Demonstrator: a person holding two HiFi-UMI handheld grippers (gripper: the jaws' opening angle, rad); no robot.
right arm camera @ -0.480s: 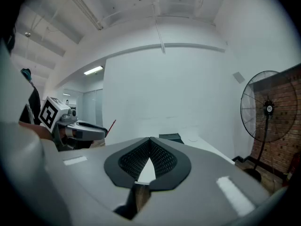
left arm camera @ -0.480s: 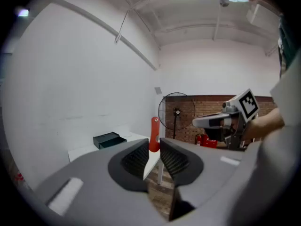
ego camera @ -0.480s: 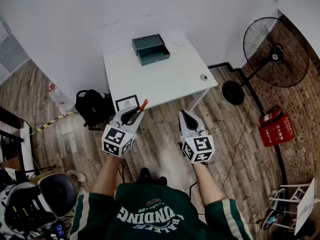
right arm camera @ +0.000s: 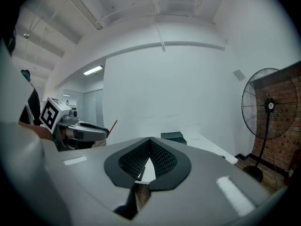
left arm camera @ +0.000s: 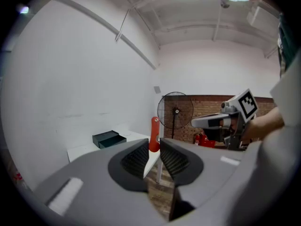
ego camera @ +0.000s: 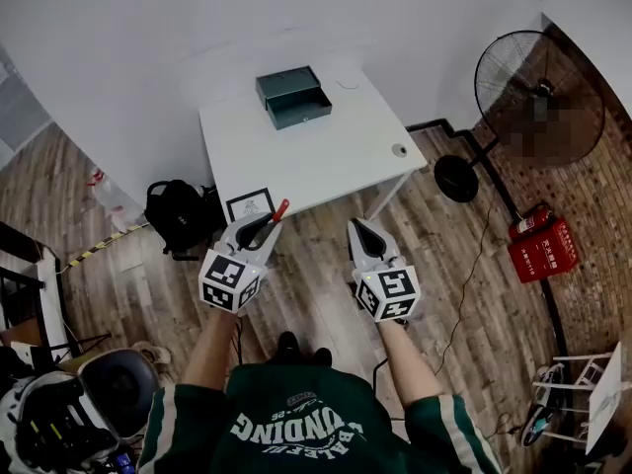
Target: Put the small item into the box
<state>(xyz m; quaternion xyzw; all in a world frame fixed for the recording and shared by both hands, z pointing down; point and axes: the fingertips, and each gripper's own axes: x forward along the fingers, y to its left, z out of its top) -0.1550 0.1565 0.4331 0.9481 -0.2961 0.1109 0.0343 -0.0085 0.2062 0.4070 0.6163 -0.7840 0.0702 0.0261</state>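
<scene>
A dark green box (ego camera: 294,97) stands open at the far side of the white table (ego camera: 326,161); it also shows small in the left gripper view, box (left arm camera: 109,138), and the right gripper view, box (right arm camera: 173,136). My left gripper (ego camera: 268,221) hovers over the floor just short of the table's near edge, shut on a small red-handled tool (ego camera: 281,207). Its red handle (left arm camera: 154,133) sticks out past the left gripper (left arm camera: 153,149), with a white blade between the pads. My right gripper (ego camera: 357,227) is level with it, shut and empty, as the right gripper (right arm camera: 149,144) view confirms.
A small round object (ego camera: 399,150) lies near the table's right corner. A standing fan (ego camera: 538,97) and a red crate (ego camera: 545,253) are on the right. A black backpack (ego camera: 180,215) and a framed marker sheet (ego camera: 251,203) sit by the table's left leg.
The head view has shifted slightly, so the table sits a little more to the left. Both grippers keep their poses and their grip.
</scene>
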